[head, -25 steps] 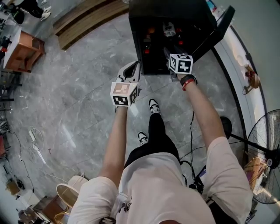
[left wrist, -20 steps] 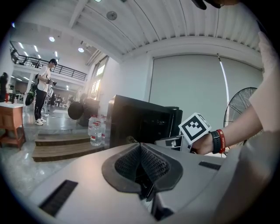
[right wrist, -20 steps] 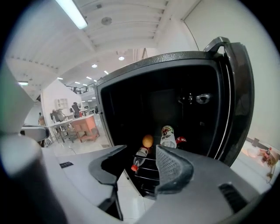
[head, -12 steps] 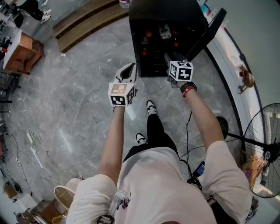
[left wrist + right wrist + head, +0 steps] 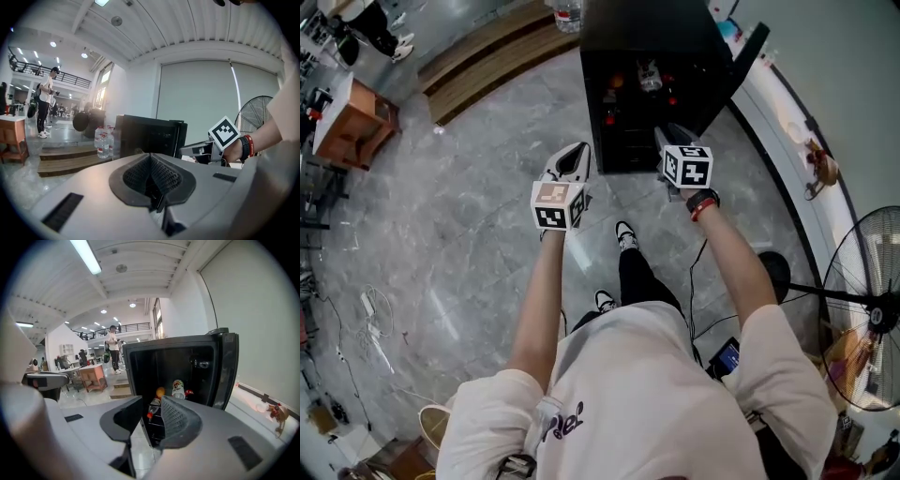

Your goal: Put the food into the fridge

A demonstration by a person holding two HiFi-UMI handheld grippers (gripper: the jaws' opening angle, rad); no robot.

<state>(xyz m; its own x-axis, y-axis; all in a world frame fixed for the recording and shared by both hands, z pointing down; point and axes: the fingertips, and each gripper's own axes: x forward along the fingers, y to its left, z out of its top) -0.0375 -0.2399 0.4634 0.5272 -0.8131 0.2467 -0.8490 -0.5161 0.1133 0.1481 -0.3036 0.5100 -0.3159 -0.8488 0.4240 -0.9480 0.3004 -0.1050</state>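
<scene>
While you stand before the open fridge (image 5: pixel 645 28), both tongs are empty and the food already lies inside the cabinet.

**Left.** The left gripper (image 5: pixel 151 177) is pinched fully together with nothing between its jaws. It is held over the marble floor (image 5: pixel 469 216), short of the cabinet's front.

**Centre.** The shelves carry an orange (image 5: pixel 160 392), a white-labelled bottle (image 5: pixel 177 389) and a red-capped bottle (image 5: pixel 152 408), all lying near the front edge.

**Right.** The right gripper (image 5: pixel 150 420) has its jaws narrowly apart. They have just been closing, and nothing sits between them. The bottles seen through the gap lie well beyond, inside the fridge.

**Far right.** The fridge door (image 5: pixel 742 64) stands swung wide, with a standing fan (image 5: pixel 872 309) behind your right side.

**Hazards, as judged from this position.**
- What appears to remain is shutting the door.
- A hard swing could jolt the shelves and roll the orange or a bottle forward. It would then fall out or jam in the seal.
- A half-closed jaw pushing on the door's thin edge could slip off and leave the door ajar.
- Stepping back or sideways to reach the door could catch the fan's stand.
</scene>
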